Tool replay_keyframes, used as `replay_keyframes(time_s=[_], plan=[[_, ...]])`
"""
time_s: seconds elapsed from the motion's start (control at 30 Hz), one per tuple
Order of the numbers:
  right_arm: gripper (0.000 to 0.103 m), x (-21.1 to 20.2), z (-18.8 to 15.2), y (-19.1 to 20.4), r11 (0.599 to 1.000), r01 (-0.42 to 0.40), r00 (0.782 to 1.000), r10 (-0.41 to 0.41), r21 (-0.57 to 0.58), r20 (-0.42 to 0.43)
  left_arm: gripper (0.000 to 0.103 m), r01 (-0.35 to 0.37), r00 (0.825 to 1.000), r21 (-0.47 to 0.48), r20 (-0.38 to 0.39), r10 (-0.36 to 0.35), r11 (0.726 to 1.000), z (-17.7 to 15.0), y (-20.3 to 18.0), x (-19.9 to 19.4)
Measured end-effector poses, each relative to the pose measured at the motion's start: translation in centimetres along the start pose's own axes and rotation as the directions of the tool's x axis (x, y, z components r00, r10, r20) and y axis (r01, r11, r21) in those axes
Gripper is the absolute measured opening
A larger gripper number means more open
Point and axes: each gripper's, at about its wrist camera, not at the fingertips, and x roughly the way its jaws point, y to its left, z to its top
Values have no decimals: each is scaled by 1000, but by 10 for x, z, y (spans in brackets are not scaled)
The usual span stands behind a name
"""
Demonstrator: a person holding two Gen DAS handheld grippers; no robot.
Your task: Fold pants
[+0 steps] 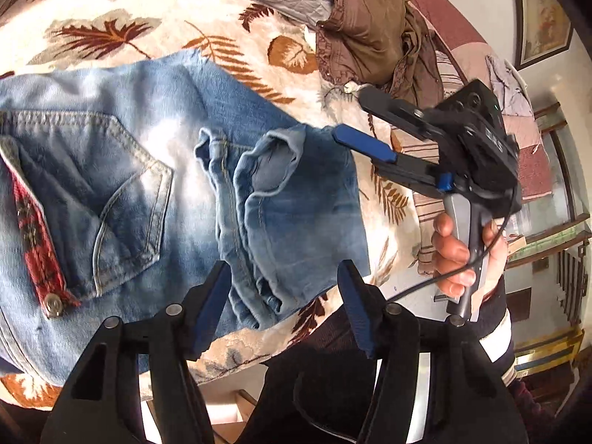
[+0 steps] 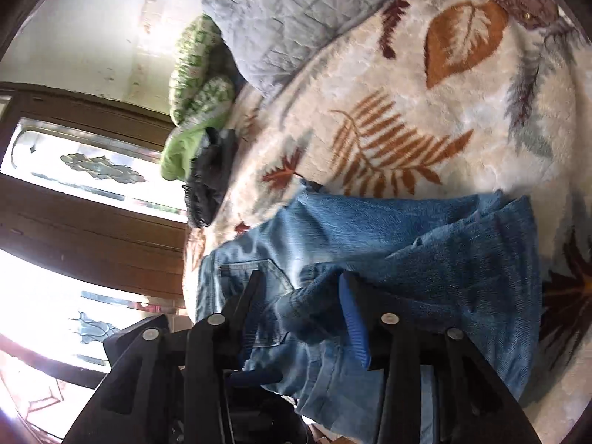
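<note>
Both claws look released right now. Left gripper (image 1: 283, 307) hangs spread over the rumpled leg hems, nothing pinched. Right gripper (image 1: 355, 118) is spread too, tips just past the folded edge of the jeans (image 1: 122, 170), which lie doubled over on the blanket (image 1: 155, 18), pocket side up.

My worry: those bunched hems (image 1: 255, 170) could get folded in as a lump, or one claw grabs only the top layer and drags the stack crooked on that fuzzy surface.

Beyond the claws: a brown garment (image 1: 373, 37), grey quilt (image 2: 296, 18), then a glass-panelled door (image 2: 85, 170).
</note>
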Motion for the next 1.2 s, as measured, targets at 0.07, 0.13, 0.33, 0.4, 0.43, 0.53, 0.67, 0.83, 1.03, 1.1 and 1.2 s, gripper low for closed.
replay_keyframes(time_s=[0.07, 0.13, 0.33, 0.4, 0.43, 0.53, 0.67, 0.83, 1.03, 1.1, 1.2], plan=[[63, -16, -6, 5, 996, 79, 997, -78, -44, 28, 58, 7, 1000, -6, 6, -7, 1000, 9, -2, 3], [63, -30, -14, 2, 985, 166, 985, -163, -49, 64, 58, 17, 1000, -11, 6, -17, 1000, 21, -6, 9], [63, -67, -74, -39, 915, 401, 906, -402, 40, 133, 70, -60, 998, -20, 3, 60, 998, 43, -13, 33], [63, -64, -91, -53, 900, 431, 893, -435, 61, 113, 71, -110, 994, -17, -20, 110, 994, 55, -14, 52], [63, -60, -99, -62, 903, 423, 899, -428, 70, 91, 71, -160, 987, -11, -21, 159, 987, 61, -14, 61], [11, -44, -109, -73, 941, 333, 939, -336, 57, 69, 63, -240, 970, -8, -47, 240, 971, 73, -7, 85], [11, -55, -121, -61, 933, 359, 915, -350, -9, 201, 51, -275, 961, 7, -8, 275, 961, 73, 2, 90], [23, -55, -127, -76, 935, 348, 918, -353, 60, 181, 47, -249, 969, -15, -1, 249, 969, 70, 3, 74], [23, -81, -137, -59, 950, 299, 916, -312, 91, 253, 58, -241, 969, -11, 55, 242, 970, 44, 1, 27], [24, -79, -140, -48, 972, 216, 938, -232, 88, 258, 66, -226, 972, -35, 61, 228, 973, 33, 2, 20], [44, -60, -150, -36, 991, 83, 974, -102, 102, 200, 67, -162, 985, -64, 45, 165, 985, 20, 4, 19]])
